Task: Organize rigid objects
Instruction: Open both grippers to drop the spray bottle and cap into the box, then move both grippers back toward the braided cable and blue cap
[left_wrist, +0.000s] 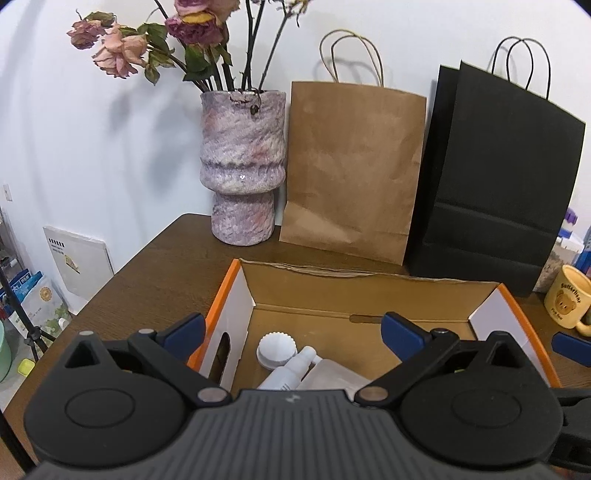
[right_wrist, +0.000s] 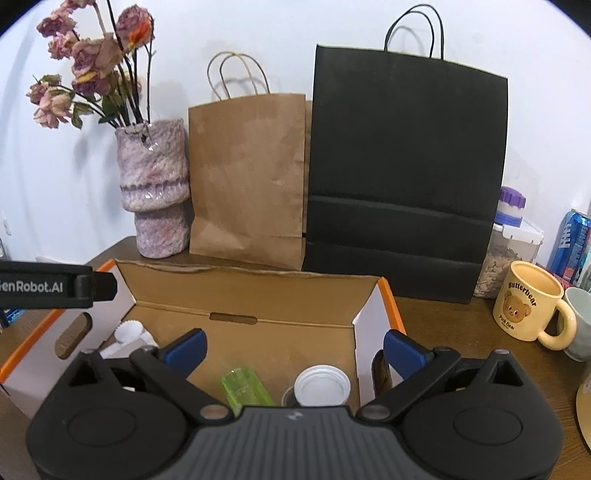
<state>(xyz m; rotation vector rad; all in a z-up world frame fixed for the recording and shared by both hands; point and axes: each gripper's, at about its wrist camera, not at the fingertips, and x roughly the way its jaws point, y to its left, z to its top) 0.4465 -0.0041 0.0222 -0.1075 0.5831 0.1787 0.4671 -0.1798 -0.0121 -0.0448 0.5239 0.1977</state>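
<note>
An open cardboard box (left_wrist: 369, 291) with orange edges stands on the brown table; it also shows in the right wrist view (right_wrist: 240, 291). Inside lie a white ridged cap (left_wrist: 276, 349), a white spray bottle (left_wrist: 291, 373) and a clear plastic item (left_wrist: 332, 374). The right wrist view shows a green translucent container (right_wrist: 243, 386) and a white jar (right_wrist: 322, 386) in the box. My left gripper (left_wrist: 293, 334) is open and empty above the box's left part. My right gripper (right_wrist: 295, 349) is open and empty above its right part.
A mottled purple vase (left_wrist: 242, 166) of dried roses, a brown paper bag (left_wrist: 351, 170) and a black paper bag (left_wrist: 495, 177) stand behind the box. A yellow bear mug (right_wrist: 528, 306), a pale cup (right_wrist: 580, 321), a jar and a blue can (right_wrist: 572, 240) stand at right.
</note>
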